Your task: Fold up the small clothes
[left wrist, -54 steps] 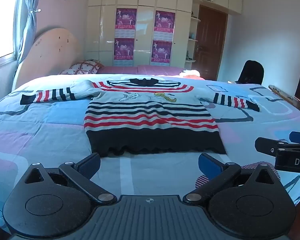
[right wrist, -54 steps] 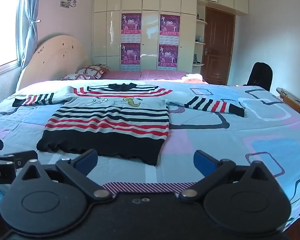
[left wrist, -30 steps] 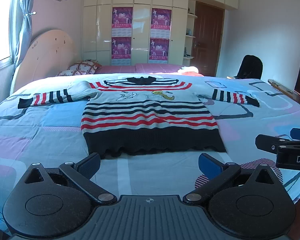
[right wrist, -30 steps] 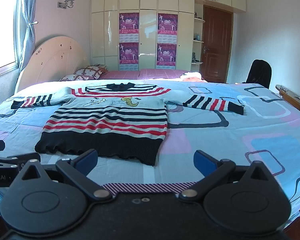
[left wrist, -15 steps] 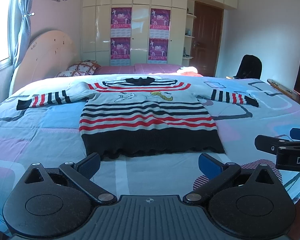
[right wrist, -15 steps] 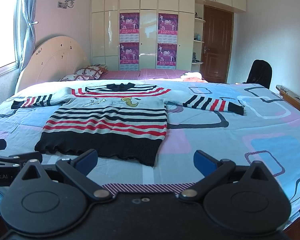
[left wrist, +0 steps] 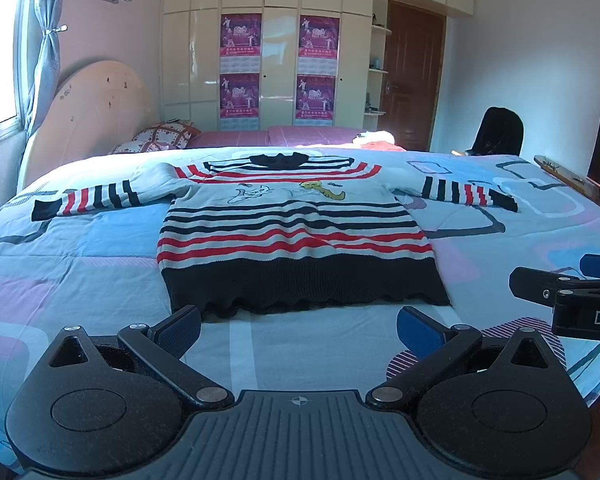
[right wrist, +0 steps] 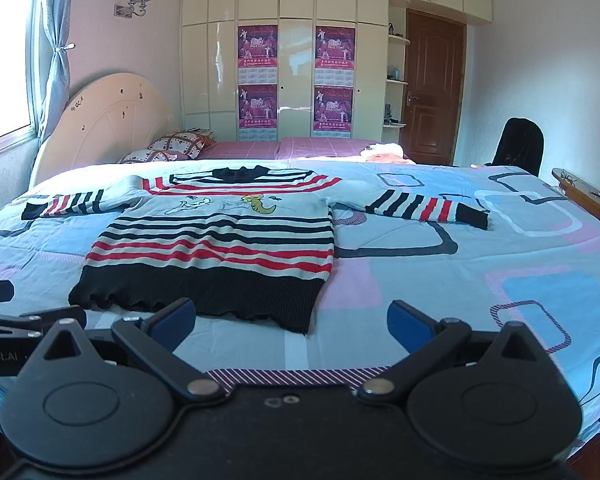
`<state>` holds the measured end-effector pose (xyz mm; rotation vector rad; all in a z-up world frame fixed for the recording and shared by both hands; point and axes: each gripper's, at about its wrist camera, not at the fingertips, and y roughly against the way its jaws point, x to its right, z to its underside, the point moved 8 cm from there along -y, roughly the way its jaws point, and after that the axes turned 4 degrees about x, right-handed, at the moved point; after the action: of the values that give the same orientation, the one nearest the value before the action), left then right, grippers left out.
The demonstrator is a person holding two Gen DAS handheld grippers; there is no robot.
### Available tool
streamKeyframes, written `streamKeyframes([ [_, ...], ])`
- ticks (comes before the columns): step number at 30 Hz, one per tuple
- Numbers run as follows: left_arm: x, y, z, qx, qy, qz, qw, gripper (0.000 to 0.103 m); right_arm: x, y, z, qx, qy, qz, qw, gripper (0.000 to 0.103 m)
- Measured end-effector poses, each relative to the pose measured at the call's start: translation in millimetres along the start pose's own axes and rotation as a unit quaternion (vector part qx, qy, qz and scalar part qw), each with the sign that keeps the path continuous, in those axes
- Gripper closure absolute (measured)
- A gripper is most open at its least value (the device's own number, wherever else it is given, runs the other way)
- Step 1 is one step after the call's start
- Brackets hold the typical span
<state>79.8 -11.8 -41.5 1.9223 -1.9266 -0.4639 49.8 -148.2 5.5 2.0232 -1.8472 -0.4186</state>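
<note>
Your black left gripper (left wrist: 298,330) and right gripper (right wrist: 290,322) hover with jaws apart over the blue patterned bed (left wrist: 100,280). At twelve o'clock the red-and-black striped knit sweater (left wrist: 296,232) lies flat, cream wardrobe (left wrist: 280,60) behind.

knitted sweater (left wrist: 296,236) — ribbed, matt wool-like cloth; printed bedsheet (left wrist: 80,272) smooth cotton-like cloth; wardrobe (right wrist: 296,64) glossy, reflective panels; door (right wrist: 432,88) dark wood; left gripper (left wrist: 298,330) matt black plastic — blue textured pads.

A wide bed with a blue-and-pink patterned cover (left wrist: 80,264) fills the room — behind it a cream rounded headboard (left wrist: 88,116), cream wardrobe doors bearing purple posters (left wrist: 240,36), a brown wooden door (right wrist: 434,88) and a black chair (right wrist: 518,146).
</note>
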Motion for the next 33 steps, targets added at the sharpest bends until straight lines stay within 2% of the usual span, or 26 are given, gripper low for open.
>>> streamKeyframes([
  [33, 0.2, -2.5, 0.7, 0.000, -0.001, -0.002, 1.0000, 0.000, -0.2, -0.5, -0.8, 0.001, -0.001, -0.002, 1.000, 0.001],
])
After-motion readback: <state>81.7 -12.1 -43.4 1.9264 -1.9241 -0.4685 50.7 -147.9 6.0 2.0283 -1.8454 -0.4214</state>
